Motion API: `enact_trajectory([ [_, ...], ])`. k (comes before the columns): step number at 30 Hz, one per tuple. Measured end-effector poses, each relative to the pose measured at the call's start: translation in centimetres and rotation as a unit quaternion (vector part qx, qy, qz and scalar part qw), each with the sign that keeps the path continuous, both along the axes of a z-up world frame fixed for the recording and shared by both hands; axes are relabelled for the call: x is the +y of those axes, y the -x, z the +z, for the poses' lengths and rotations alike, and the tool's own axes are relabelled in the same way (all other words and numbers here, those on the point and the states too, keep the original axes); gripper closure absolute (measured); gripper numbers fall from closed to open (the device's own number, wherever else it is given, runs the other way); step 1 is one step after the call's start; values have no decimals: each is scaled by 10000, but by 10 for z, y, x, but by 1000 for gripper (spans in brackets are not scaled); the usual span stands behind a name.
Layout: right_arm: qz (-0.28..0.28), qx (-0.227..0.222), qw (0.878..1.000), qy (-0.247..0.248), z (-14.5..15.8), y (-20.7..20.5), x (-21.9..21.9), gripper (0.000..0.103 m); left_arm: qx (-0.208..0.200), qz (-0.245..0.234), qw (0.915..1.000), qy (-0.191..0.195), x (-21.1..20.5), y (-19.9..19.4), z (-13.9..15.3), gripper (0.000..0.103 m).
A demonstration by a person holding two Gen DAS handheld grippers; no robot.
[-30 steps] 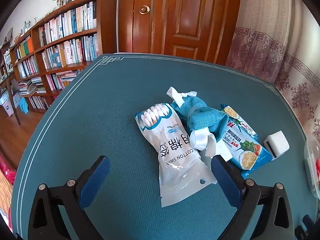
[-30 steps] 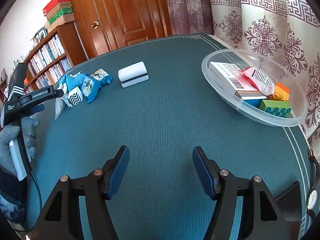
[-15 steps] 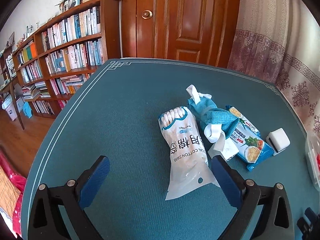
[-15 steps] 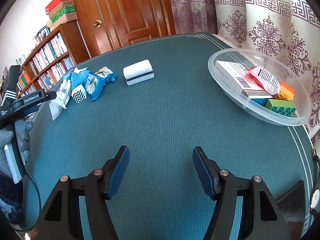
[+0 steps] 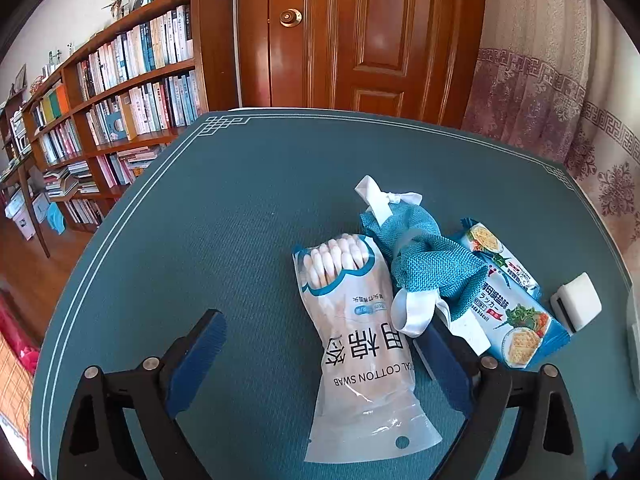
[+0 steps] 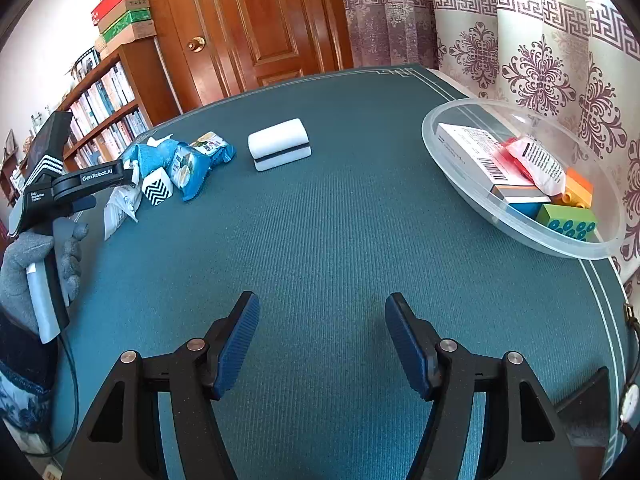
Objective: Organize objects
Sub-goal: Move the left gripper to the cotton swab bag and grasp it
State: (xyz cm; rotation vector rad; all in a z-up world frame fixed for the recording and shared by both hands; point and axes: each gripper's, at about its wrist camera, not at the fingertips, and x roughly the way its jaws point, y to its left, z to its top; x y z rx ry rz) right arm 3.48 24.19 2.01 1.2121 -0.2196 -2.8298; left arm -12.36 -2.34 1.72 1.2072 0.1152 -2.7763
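Observation:
A white bag of cotton swabs [image 5: 360, 336] lies on the teal table between the open jaws of my left gripper [image 5: 320, 344]. Beside it lie a blue mesh pouch with white ribbon [image 5: 424, 264], a blue cracker packet [image 5: 508, 304] and a white box with a dark band [image 5: 576, 302]. The right wrist view shows the same pile: swab bag [image 6: 120, 208], cracker packet [image 6: 196, 160], a small zigzag-patterned box [image 6: 157, 188] and the white box [image 6: 280, 144]. My right gripper [image 6: 322, 340] is open and empty over bare table. A clear plastic bowl [image 6: 472, 184] at right holds boxes and toy bricks.
The left gripper's handle and gloved hand [image 6: 40, 240] show at the left in the right wrist view. A bookshelf [image 5: 120, 92] and wooden door [image 5: 360, 32] stand beyond the table's far edge. Curtains [image 6: 540, 48] hang behind the bowl.
My left gripper has come closer to the pile, so the swab bag now lies between its jaws. The right gripper has shifted slightly; the bowl and white box sit a little further right in its view.

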Motion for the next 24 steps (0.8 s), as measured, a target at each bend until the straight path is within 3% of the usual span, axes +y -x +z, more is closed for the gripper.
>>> enact_trajectory([
  [2,43,0,10000,-36,1,3,-4,36,-44,-52,10000,-10,2,3,-3,17],
  [9,258,3,9996,-127,4,20,-22,36,-120,-263,9993,-222,1,6,-11,30],
  [13,358,-3,9992,-151,4,33,-32,36,-38,-458,9987,-214,6,2,-7,53],
  [24,371,143,9987,-312,13,80,-44,36,248,-306,9989,-260,-10,-13,11,57],
])
